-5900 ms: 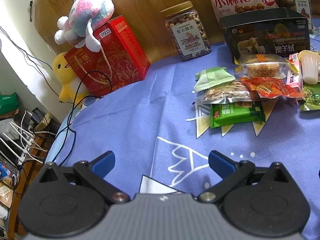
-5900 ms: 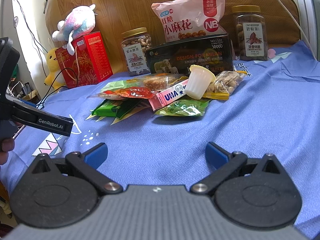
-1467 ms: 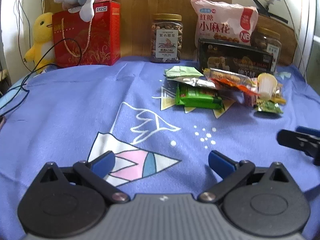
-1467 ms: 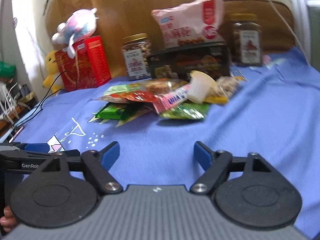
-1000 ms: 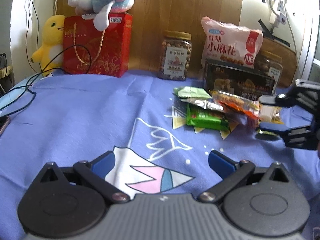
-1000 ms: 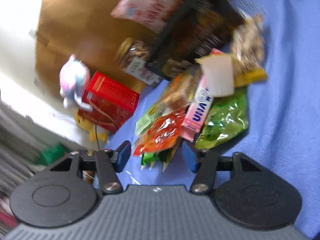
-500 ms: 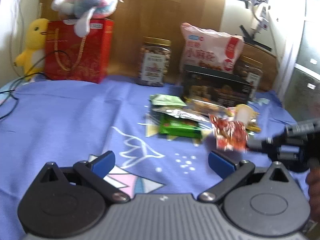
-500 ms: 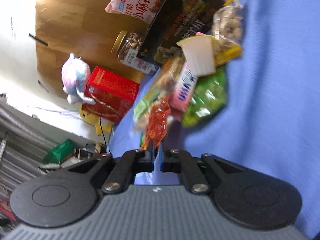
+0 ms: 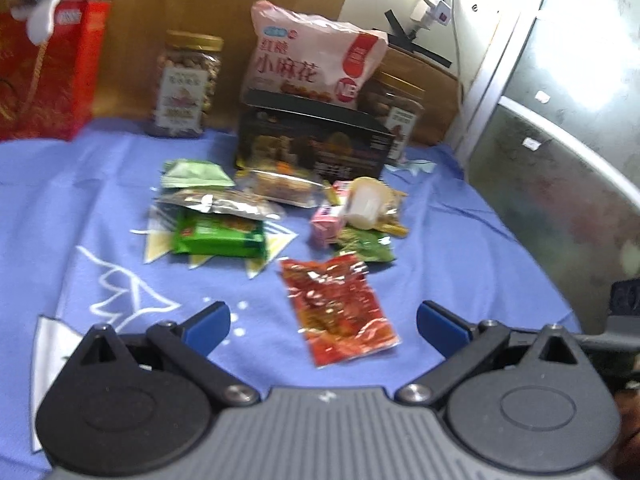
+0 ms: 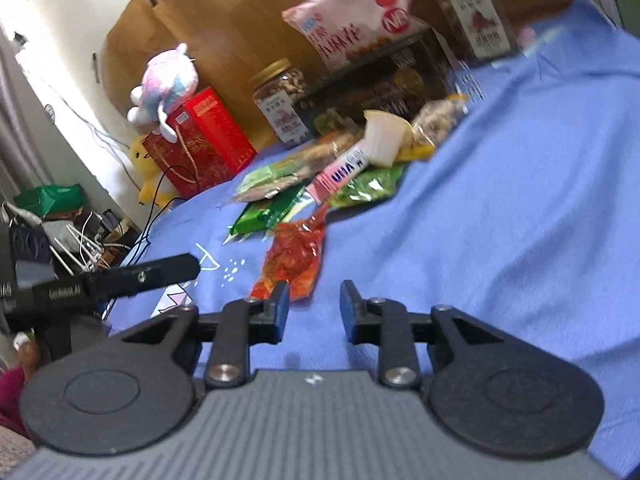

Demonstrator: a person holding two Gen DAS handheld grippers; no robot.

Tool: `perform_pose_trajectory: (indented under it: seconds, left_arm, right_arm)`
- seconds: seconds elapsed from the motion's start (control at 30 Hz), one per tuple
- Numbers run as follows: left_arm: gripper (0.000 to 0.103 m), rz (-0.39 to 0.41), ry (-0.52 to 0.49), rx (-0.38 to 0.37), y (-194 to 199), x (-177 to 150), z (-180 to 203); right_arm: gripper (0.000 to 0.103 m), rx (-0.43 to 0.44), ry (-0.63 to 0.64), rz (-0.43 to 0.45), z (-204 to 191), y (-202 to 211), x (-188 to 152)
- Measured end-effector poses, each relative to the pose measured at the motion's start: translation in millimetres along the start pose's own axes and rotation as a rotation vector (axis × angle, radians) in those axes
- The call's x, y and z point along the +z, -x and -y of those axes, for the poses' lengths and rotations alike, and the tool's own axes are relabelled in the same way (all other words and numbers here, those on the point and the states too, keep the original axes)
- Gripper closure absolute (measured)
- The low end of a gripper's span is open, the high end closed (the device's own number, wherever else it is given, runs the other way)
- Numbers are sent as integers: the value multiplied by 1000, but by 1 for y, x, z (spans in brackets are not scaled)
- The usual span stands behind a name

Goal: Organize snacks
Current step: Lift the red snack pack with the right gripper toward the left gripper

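Note:
A red snack packet (image 9: 338,307) lies flat on the blue cloth, apart from the pile and just ahead of my open left gripper (image 9: 322,322). It also shows in the right wrist view (image 10: 294,256), just ahead of my right gripper (image 10: 314,304), whose jaws stand partly open and empty. The pile behind holds a green packet (image 9: 218,236), a silver packet (image 9: 216,202), a pink box (image 9: 326,226), a white jelly cup (image 9: 366,204) and a green bag (image 9: 366,246).
A dark box (image 9: 312,144), a pink snack bag (image 9: 316,64), two nut jars (image 9: 186,84) and a red gift box (image 9: 44,68) line the back. The table's edge runs at the right, beside a grey cabinet (image 9: 560,160). The left gripper shows in the right wrist view (image 10: 120,278).
My right gripper carried the red packet out of the pile, set it down on the cloth nearer me and opened. The left gripper swung right toward the packet.

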State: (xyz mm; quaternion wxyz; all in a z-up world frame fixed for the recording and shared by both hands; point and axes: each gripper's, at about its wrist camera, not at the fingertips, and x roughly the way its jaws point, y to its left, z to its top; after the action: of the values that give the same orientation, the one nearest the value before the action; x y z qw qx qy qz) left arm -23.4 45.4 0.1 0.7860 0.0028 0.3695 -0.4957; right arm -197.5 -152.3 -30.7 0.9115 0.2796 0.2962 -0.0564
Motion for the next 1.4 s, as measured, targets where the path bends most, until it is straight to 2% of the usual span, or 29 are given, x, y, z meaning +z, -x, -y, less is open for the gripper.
perform_pose_trajectory:
  seconds: [0.1, 0.23, 0.43, 0.5, 0.57, 0.6, 0.63, 0.67, 0.83, 0.93, 1.07, 1.2, 1.23, 1.3, 1.37, 1.4]
  left_arm:
    - [0, -24, 51, -77, -5, 8, -7]
    - [7, -54, 85, -109, -18, 12, -16]
    - [15, -115, 156, -160, -41, 9, -31]
    - [23, -109, 161, -160, -44, 7, -34]
    - [26, -106, 171, -170, -44, 6, -38]
    - [27, -103, 177, -179, -43, 5, -39]
    - [27, -99, 184, -183, -43, 4, -41]
    - [27, -93, 182, -182, -42, 3, -40]
    - [27, -78, 161, -174, -35, -4, -36]
    - [27, -83, 179, -185, -31, -7, -36]
    - [27, -55, 210, -168, -17, -15, -42]
    - [27, -29, 275, -181, -2, -21, -58]
    - [27, -28, 285, -181, 0, -22, -60]
    - [26, -27, 292, -180, 3, -24, -63]
    - [26, -33, 285, -188, 2, -24, -61]
    - [26, -40, 284, -201, 0, -24, -60]
  right_arm:
    - [68, -36, 98, 21, -8, -4, 3]
    - [47, -77, 281, 49, -21, -21, 9]
    - [45, -35, 321, -25, -11, -63, 28]
    - [45, -19, 315, -60, -10, -75, 29]
    - [51, 6, 321, -64, -11, -82, 28]
    - [61, 22, 333, -71, -12, -83, 28]
    - [76, 47, 331, -86, -12, -84, 26]
    - [77, 74, 313, -103, -12, -84, 25]
    - [90, 103, 235, -102, -10, -73, 15]
    - [90, 125, 172, -96, -10, -67, 11]
    - [90, 150, 163, -82, -19, -64, 8]
    - [83, 150, 199, -90, -30, -70, 4]
    - [69, 149, 204, -95, -30, -70, 3]
    - [53, 166, 222, -112, -32, -69, 2]
    - [49, 151, 286, -100, -39, -64, -2]
    - [43, 127, 342, -95, -44, -62, -6]
